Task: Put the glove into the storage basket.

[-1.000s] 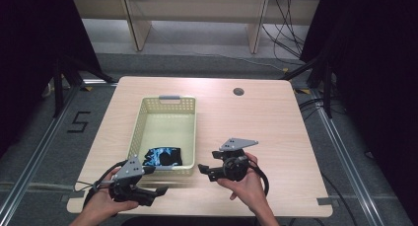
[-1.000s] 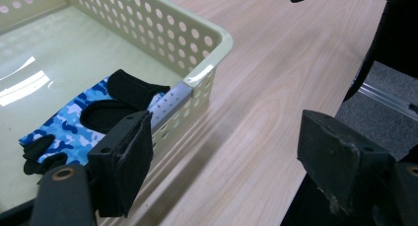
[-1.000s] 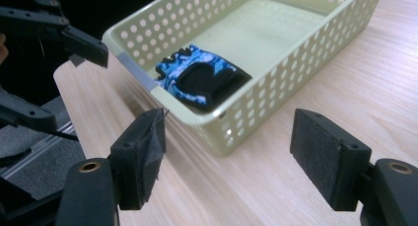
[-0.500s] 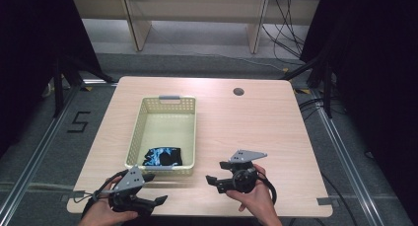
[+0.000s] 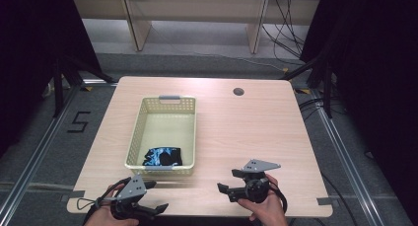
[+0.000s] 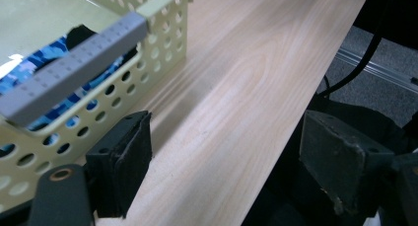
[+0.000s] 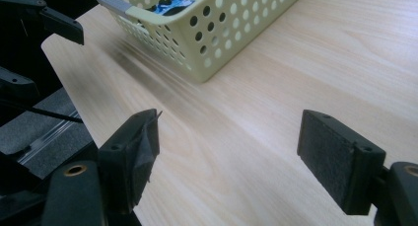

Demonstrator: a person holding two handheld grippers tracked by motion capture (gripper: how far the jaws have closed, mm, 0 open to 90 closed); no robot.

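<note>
We look down on a pale wooden table [image 5: 236,132] with both grippers low at its near edge. Our left gripper [image 5: 150,210] sits at the near left corner, its jaws reaching right along the table's front edge, one jaw over the wood and the other past the edge above the floor. Our right gripper [image 5: 226,181] sits to the right of it, well apart, jaws pointing left toward it. The strip of table between the two is bare, and so is the wide stretch behind and to the right of the right gripper, out to a small round hole [image 5: 238,92] near the far edge.

Just beyond the left gripper stands a pale yellow perforated basket [image 5: 139,132], its long axis running from near to far, with a grey handle [image 5: 169,97] on each short end. Its near end wall is close in front of the left gripper's jaws. Inside, against that near end, lies a crumpled blue and black cloth [image 5: 162,156].

Both pairs of jaws stand wide apart with nothing between them; the right ones have just been opening further. A hand [image 5: 266,208] grips each tool from the bottom of the high view, and both tools lie nearly level above the wood
</note>
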